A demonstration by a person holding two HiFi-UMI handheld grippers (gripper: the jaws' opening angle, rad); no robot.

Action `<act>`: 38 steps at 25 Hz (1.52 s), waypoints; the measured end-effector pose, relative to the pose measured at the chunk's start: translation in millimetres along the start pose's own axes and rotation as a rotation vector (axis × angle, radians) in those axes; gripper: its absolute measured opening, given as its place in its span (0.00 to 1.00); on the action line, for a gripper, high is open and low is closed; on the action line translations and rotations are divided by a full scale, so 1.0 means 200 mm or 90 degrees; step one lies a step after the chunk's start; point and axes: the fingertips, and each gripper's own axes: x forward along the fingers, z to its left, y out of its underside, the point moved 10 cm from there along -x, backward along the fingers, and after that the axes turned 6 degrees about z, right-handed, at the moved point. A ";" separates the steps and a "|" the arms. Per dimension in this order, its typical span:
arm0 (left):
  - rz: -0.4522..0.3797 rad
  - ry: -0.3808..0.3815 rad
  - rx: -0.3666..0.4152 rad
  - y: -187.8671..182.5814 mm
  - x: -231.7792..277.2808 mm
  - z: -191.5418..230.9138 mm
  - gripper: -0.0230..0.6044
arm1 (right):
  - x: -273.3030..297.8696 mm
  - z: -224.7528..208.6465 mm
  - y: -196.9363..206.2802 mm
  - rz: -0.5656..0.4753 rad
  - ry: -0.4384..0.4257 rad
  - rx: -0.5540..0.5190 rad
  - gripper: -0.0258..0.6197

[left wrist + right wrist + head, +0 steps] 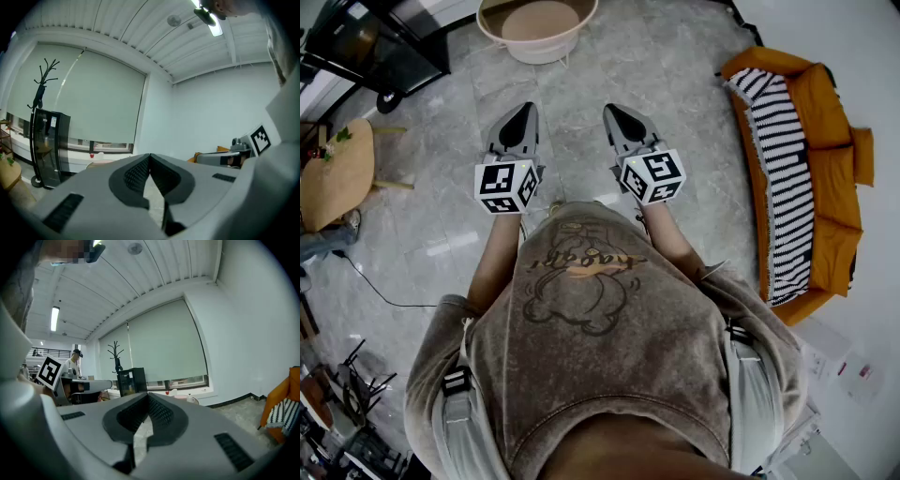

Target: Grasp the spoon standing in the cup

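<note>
A grey marble floor [572, 103] fills the middle of the head view. At the right edge stands an orange sofa [830, 141] with a black-and-white striped blanket [783, 178] draped over it. A round beige tub [539, 23] sits at top centre, a round wooden table [337, 173] at the left, and a black cable [370, 286] trails below it. In the left gripper view, a black coat stand [44, 84] rises beside what looks like a glass-fronted cabinet [49, 140], before a drawn roller blind [93, 98].

Over the grey tiled floor [441, 141], the left gripper [521, 117] and right gripper [619, 117] are side by side. A round beige tub [581, 23] stands ahead of them. To the right lies an orange sofa [830, 159] with a black-and-white striped blanket [783, 178] on it, and to the left a round wooden desk [337, 178].
</note>
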 end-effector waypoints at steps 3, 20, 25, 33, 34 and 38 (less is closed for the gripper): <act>0.004 0.004 0.003 0.00 0.00 0.03 0.07 | 0.02 0.02 0.01 0.002 0.003 0.001 0.07; 0.018 0.043 0.038 0.06 -0.09 0.17 0.07 | 0.03 0.21 0.10 -0.017 0.019 0.042 0.07; 0.019 0.054 0.039 0.05 -0.08 0.23 0.07 | 0.08 0.25 0.08 -0.019 0.021 0.038 0.07; 0.015 0.058 0.036 0.06 0.07 0.27 0.07 | 0.19 0.16 0.08 -0.019 0.025 0.036 0.07; 0.016 0.059 0.035 0.06 0.09 0.28 0.07 | 0.21 0.14 0.08 -0.017 0.026 0.036 0.07; 0.021 0.061 0.034 0.05 0.18 0.33 0.07 | 0.30 0.07 0.06 -0.016 0.025 0.038 0.07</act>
